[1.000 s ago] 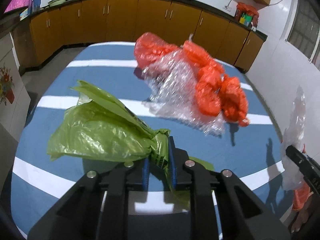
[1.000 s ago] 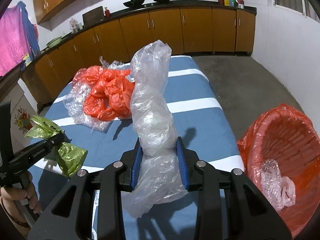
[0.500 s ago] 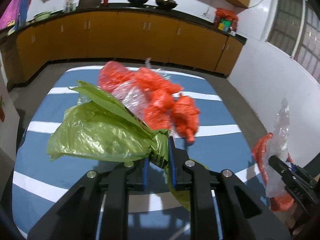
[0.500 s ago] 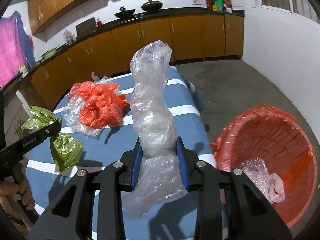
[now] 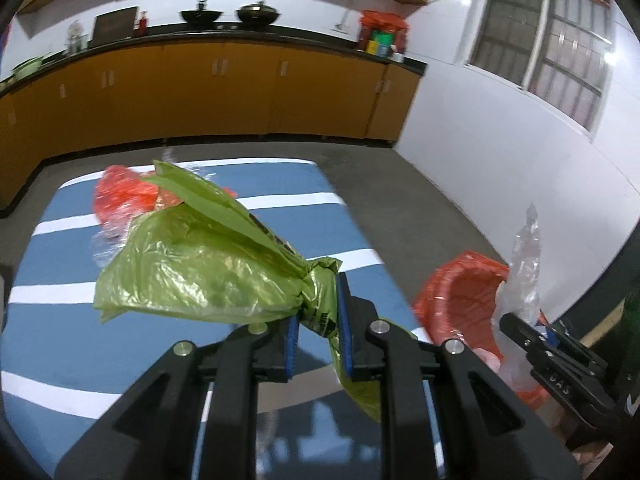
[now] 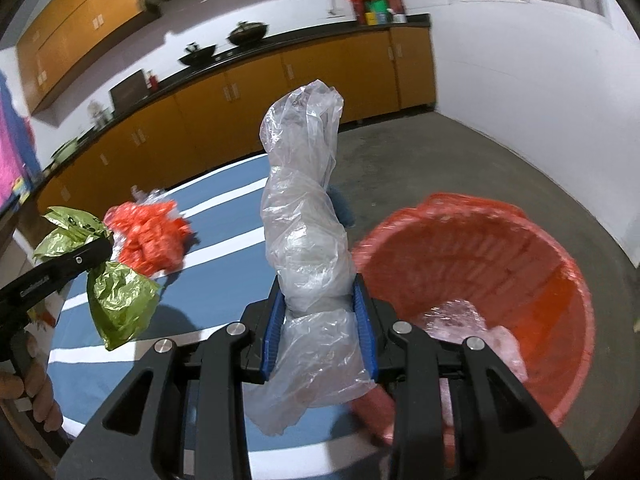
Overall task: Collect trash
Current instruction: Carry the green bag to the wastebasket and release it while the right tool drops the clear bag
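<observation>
Two grippers were seen, each clamped on one piece of trash. The left gripper (image 5: 318, 334) was closed on the twisted neck of one green plastic bag (image 5: 200, 264), which was held clear above the blue, white-striped table (image 5: 60, 340); its loose tail hung below the blue pads. The right gripper (image 6: 320, 332) was pinched around one crumpled clear plastic bag (image 6: 304, 232), which stood upright between the pads, with more film drooping beneath them. One orange bin (image 6: 500, 264), lined with orange plastic, was seen on the floor just beside the table's near corner, to the right of the clear bag. Inside it, two pale pieces could be made out: one wad of bubble wrap (image 6: 454, 316) and one lighter scrap beside it. One heap of orange bags and clear film (image 6: 150, 238) was left lying on the table, well apart from the bin. One bare hand (image 6: 36, 392) was visible on the left gripper's handle.
</observation>
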### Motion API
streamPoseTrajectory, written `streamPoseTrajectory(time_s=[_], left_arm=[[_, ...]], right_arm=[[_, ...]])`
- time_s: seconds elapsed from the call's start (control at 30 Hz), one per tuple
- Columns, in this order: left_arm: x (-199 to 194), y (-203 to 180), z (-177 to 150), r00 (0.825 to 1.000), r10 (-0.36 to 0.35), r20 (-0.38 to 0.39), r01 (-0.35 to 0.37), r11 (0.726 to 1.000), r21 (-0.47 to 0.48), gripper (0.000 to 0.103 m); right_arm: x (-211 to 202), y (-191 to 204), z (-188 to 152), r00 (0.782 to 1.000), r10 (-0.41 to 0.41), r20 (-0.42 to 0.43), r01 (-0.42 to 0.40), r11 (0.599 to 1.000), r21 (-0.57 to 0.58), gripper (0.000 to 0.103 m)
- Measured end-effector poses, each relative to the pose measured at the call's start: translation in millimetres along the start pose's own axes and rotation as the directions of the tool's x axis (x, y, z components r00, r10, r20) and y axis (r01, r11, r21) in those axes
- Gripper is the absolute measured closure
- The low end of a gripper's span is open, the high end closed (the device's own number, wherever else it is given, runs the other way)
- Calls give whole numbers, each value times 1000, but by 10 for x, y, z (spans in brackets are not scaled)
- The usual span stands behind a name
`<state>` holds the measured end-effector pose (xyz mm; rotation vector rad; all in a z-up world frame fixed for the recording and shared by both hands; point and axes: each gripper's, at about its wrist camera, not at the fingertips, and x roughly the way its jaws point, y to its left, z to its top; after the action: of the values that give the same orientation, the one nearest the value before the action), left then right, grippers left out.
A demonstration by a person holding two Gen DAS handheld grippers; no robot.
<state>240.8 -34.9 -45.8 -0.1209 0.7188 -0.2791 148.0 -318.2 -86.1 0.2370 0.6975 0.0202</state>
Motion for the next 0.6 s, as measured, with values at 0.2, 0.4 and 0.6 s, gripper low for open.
streamPoseTrajectory(time_s=[0.2,0.4,0.6], left_arm=[[109,-431,-13,997,-77,-10,77,995,57,85],[234,-842,-50,988,-152,-30,154,983,103,85],[341,-1195,-108,974,-217,-57,223,966,134,85]], right_arm=[[-131,-366,-5,999,-47,12,46,997,66,69],[-286,-708,-21,995,-98,23,95,989,117,69],[-405,-934,-66,991,-133,27,128,981,149,69]])
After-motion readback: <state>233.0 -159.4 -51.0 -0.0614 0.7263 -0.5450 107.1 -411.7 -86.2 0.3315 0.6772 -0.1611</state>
